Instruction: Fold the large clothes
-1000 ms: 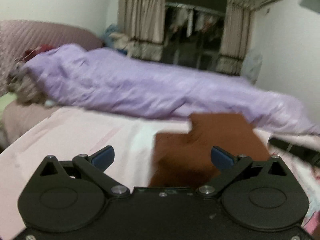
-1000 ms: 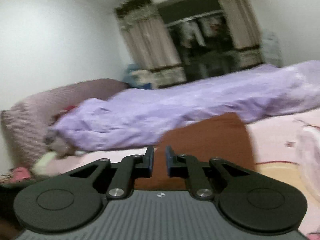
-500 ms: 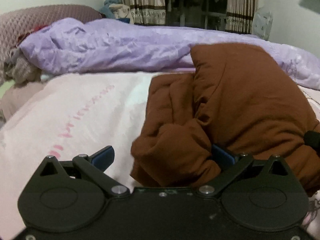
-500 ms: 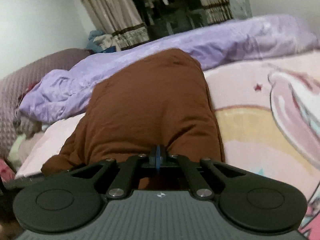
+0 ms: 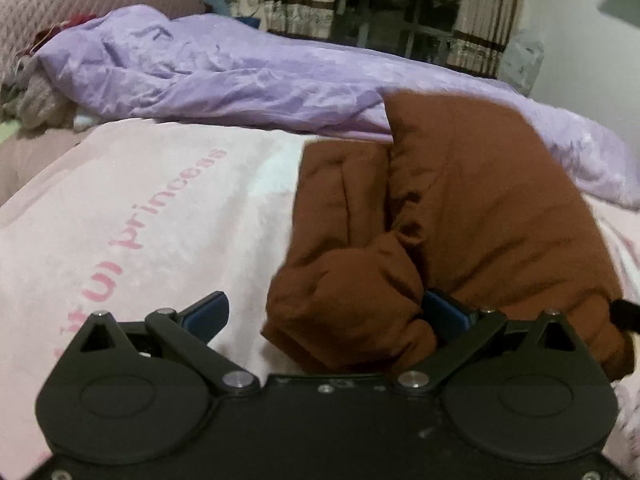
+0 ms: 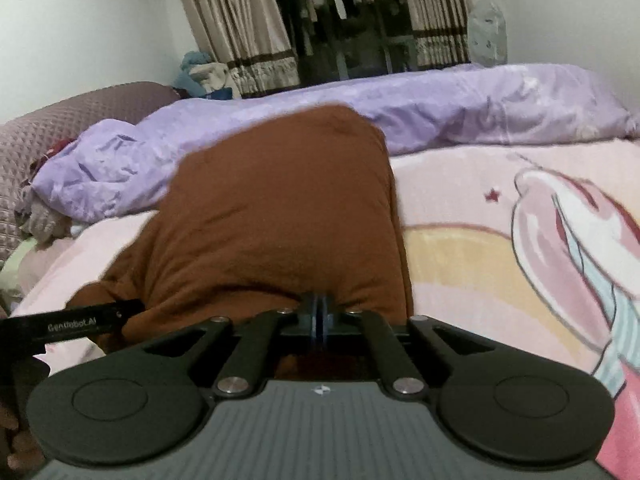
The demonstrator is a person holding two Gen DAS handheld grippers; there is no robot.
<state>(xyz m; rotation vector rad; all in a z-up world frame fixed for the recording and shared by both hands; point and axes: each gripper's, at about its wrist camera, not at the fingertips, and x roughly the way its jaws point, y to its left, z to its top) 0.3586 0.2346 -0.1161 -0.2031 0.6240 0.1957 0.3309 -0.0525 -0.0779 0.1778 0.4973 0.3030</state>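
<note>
A large brown garment (image 5: 472, 208) lies bunched on the pink bedspread (image 5: 140, 208). In the left wrist view my left gripper (image 5: 326, 314) is open, its jaws wide apart, with a rounded fold of the garment between the blue pads and pressed against the right pad (image 5: 444, 314). In the right wrist view the brown garment (image 6: 280, 208) rises in a hump ahead. My right gripper (image 6: 319, 314) is shut, its pads pinching the garment's near edge. The left gripper's black finger (image 6: 76, 322) shows at the left of that view.
A crumpled purple quilt (image 5: 248, 76) runs along the far side of the bed. A mauve quilted headboard (image 6: 68, 120) and loose clothes sit at the left. Curtains (image 6: 240, 28) and a dark wardrobe opening stand behind. The bedspread has a unicorn print (image 6: 560, 232) on the right.
Both grippers came down from a raised, blurred view onto the brown garment. The right gripper closed fully on its edge. The left gripper stayed open, with a fold now between its pads.
</note>
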